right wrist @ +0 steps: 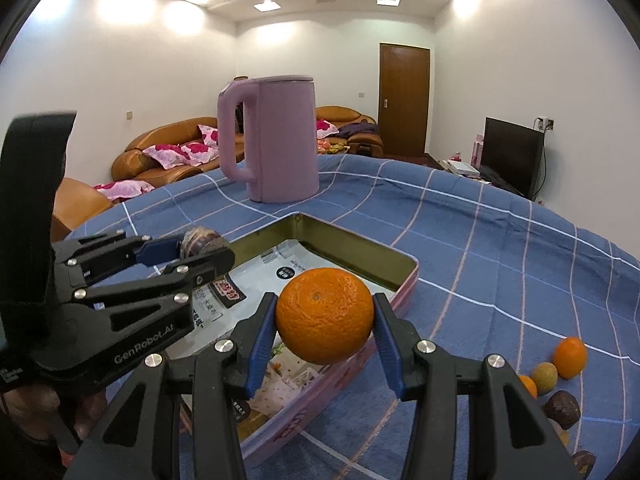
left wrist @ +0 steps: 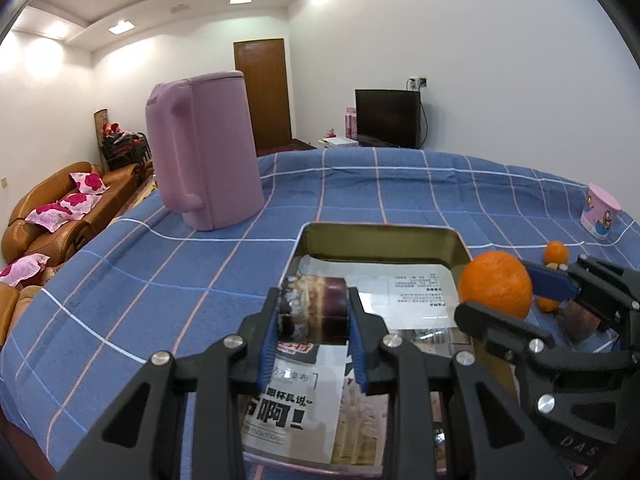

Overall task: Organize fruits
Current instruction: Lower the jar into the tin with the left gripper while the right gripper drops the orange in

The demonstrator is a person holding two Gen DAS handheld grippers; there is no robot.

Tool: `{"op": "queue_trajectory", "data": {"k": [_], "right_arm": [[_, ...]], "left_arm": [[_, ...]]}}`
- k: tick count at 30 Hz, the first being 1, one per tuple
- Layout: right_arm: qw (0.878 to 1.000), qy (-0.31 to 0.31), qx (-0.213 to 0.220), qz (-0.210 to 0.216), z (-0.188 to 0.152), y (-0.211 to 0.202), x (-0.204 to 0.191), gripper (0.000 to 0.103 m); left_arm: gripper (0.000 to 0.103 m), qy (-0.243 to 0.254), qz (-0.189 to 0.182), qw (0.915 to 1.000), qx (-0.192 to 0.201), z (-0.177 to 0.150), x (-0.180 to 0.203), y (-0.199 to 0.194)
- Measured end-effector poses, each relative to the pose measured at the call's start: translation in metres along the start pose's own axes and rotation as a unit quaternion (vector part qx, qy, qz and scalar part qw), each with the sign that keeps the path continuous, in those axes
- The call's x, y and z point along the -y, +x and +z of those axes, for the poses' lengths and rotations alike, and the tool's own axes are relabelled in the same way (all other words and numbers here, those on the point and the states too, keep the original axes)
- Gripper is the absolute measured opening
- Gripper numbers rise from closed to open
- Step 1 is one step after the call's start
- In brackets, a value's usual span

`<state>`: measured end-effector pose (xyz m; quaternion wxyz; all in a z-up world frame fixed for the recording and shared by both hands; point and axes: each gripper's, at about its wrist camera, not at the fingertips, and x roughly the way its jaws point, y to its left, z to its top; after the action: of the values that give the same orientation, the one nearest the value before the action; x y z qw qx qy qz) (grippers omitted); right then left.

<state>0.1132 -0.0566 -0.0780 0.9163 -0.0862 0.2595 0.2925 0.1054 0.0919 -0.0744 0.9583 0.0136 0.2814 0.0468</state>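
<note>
While both fruits hang above the open tin, the right gripper pinches the orange across its middle, and the left gripper is pressed onto a dark purple fruit. The orange looks firm, light and pebbly, so a hold across its widest part should keep it from rolling out. The purple fruit's glossy skin probably slips more easily and may bruise under hard squeezing.

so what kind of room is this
Most likely a home living room: a brown sofa with floral cushions, a television by the wall, and a table under a blue checked cloth.
</note>
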Motion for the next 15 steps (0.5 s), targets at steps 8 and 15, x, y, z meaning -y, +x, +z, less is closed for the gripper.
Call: {"op": "queue_trajectory", "data": {"k": [8, 15], "right_arm": [[1.0, -0.016, -0.025, 0.0, 0.0, 0.009, -0.006, 0.049], [0.999, -0.022, -0.042, -0.001, 0.0, 0.015, -0.01, 0.049]], "left_arm": [[0.032, -0.006, -0.004, 0.9997, -0.025, -0.001, -0.002, 0.009], [0.032, -0.008, -0.011, 0.9992, -0.038, -0.001, -0.002, 0.014]]}}
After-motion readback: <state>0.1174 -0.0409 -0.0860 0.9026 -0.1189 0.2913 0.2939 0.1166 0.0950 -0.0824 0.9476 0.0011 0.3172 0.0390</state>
